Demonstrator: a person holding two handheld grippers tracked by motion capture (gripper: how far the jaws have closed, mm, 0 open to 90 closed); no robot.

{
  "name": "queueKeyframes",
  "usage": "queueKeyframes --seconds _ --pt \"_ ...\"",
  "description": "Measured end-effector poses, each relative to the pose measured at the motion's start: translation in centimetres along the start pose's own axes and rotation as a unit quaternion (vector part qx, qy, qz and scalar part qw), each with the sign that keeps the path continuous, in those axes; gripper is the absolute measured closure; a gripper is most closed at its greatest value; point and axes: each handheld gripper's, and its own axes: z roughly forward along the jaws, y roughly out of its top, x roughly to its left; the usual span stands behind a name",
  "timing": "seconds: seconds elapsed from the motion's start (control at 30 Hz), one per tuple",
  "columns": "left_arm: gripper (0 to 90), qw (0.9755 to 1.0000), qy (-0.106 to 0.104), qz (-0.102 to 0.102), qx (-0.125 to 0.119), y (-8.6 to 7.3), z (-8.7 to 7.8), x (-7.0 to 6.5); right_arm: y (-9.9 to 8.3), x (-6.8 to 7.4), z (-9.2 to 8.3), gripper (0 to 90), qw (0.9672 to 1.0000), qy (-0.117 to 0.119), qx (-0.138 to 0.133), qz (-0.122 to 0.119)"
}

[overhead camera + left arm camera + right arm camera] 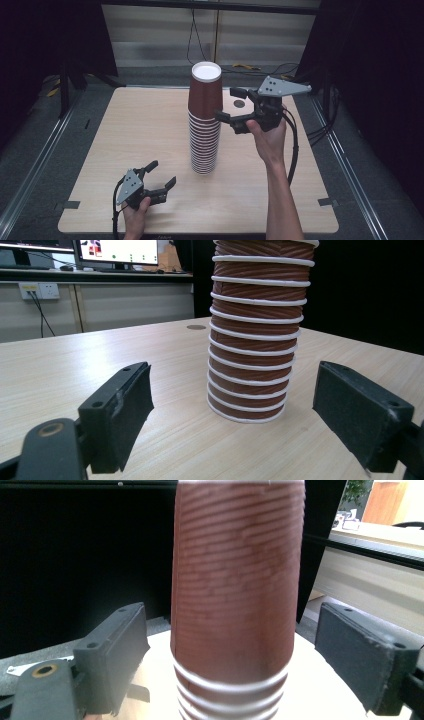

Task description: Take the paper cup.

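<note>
Stack of cups [204,120] stands upright at centre frame on the table [125,140]: brown ribbed paper, white rims banding the lower half, top cup's white inside showing. Right gripper [233,107] at upper right, jaws spread wide either side of the top cup, not pressing. Left gripper [161,174] at lower left, jaws apart, empty.

Wooden table [150,130], cup stack [204,125] standing
</note>
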Motion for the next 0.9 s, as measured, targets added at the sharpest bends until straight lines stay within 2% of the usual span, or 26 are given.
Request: queueKeyframes --seconds 0.07,0.1,0.43,0.57,0.73,0.77,0.9 --pt "15.7 1.0 0.0 0.0 0.0 0.0 0.0 0.0 0.7 -0.1 0.3 13.3 1.0 0.006 0.004 0.001" --pt "15.7 1.0 -0.001 -0.004 -0.002 0.0 0.0 0.0 1.2 -0.3 0.7 14.3 0.9998 0.016 0.008 0.006" --pt "15.7 1.0 -0.002 -0.005 -0.002 0.0 0.0 0.0 2.7 -1.2 2.6 13.4 0.9994 0.022 0.024 0.013" --pt "15.7 1.0 0.0 -0.001 -0.002 0.0 0.0 0.1 3.4 -1.3 3.6 13.3 0.9987 0.03 0.039 0.015" --pt "15.7 1.0 -0.002 -0.001 -0.002 0.0 -0.1 0.1 3.6 -1.4 4.3 13.2 0.9981 0.035 0.046 0.02" --pt "15.7 1.0 -0.002 -0.001 -0.002 0.0 -0.1 0.1 3.5 -1.5 4.5 13.2 0.9978 0.047 0.038 0.027" --pt "15.7 1.0 -0.004 -0.004 -0.003 0.0 0.0 0.0 3.5 -1.8 5.0 13.4 0.9972 0.052 0.043 0.03"
